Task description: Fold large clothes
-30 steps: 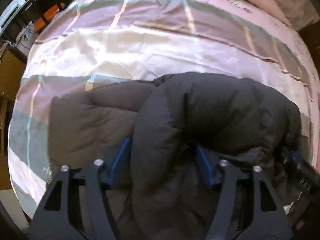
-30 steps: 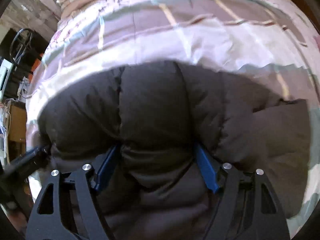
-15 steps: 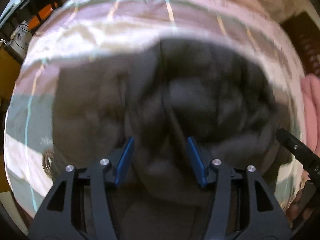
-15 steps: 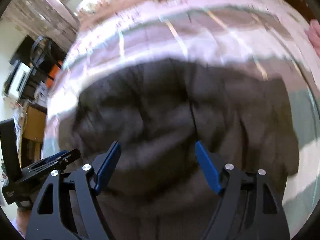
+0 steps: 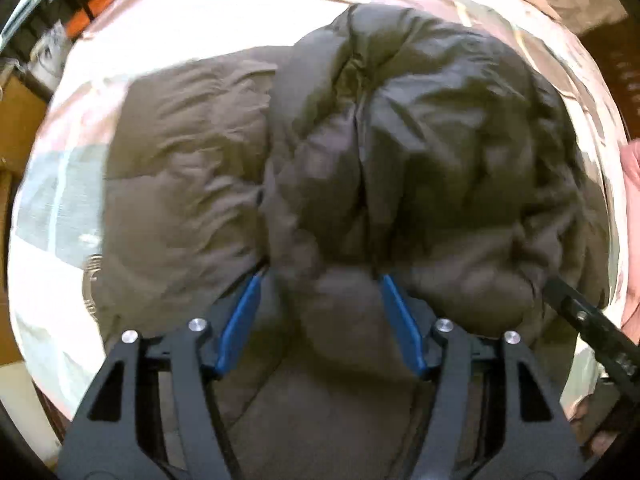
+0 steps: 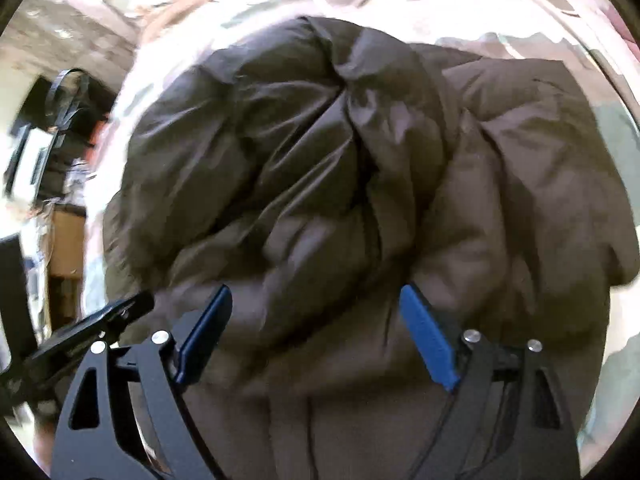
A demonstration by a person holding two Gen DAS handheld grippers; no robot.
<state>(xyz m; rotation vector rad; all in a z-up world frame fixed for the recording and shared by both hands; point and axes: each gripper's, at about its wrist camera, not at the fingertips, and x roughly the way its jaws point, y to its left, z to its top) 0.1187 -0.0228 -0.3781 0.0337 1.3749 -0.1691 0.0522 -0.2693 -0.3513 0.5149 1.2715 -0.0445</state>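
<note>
Biggest thing in shot is the bed (image 5: 132,60), covered in a pale checked sheet with pink and teal stripes, and right in the middle of it sits the dark brown puffer jacket (image 5: 400,140). It's bunched into a fat mound, with a flatter quilted panel (image 5: 180,168) spreading off to 1 side, so the fold looks roughly halfway: 1 part is doubled over the body, but nothing's squared up.

The left hand-held gripper (image 5: 318,280) has its blue fingers (image 5: 240,320) narrowed around a thick roll of jacket fabric, which fills the gap between them, so it looks like it's holding that roll. The right hand-held gripper (image 6: 314,292) is spread wider; the jacket (image 6: 340,160) bulges up between its blue fingers (image 6: 428,336), but whether they're actually pinching it can't be told from here. Each gripper's tip also pokes into the edge of the other's view.

Best guess for the next move: carry the bunched part over the flat panel, lay it down, then press the air out so the stuffing doesn't spring back open. Puffy fill is slippery, so the grip could slide.

No brand, label or readable writing shows up anywhere on the jacket or sheet.
</note>
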